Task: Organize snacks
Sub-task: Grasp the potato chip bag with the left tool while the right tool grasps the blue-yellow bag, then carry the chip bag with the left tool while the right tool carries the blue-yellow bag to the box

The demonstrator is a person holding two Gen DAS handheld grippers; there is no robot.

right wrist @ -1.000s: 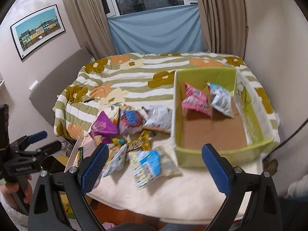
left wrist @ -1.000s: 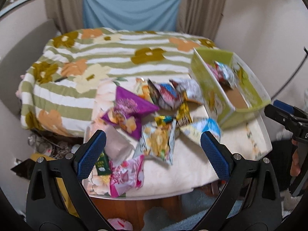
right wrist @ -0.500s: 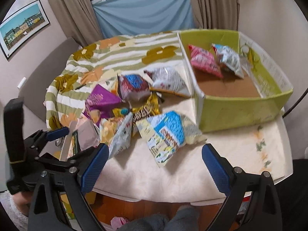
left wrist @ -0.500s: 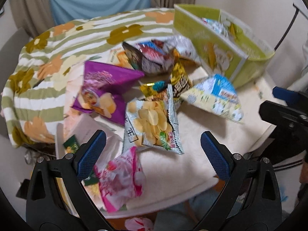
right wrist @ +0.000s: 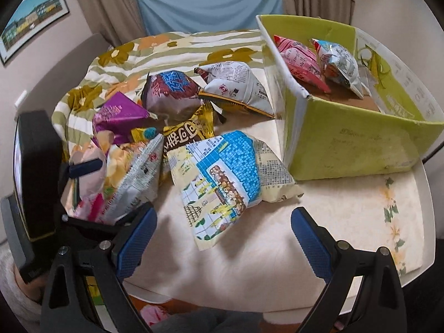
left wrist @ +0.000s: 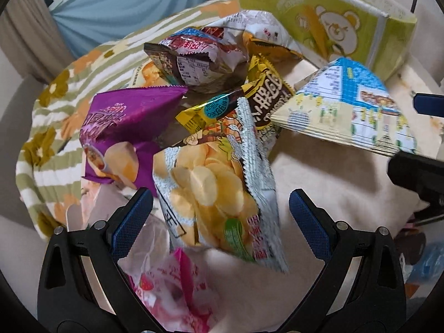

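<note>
Left wrist: left gripper wide open, empty, straddling potato chip bag atop snack pile, likely lining up a pick; right wrist: right gripper wide open, empty, just short of blue-and-cream bag, green box beside pile holding two packets.

A heap of snack bags lies on the table, left of the box, which stands at the table's far right corner. Two bags lie inside the box against its far wall. The potato-chip bag lies nearest the table's front edge, with the triangular bag to its right, just beside the box. The chocolate bag lies between them, the other bags behind it.
</note>
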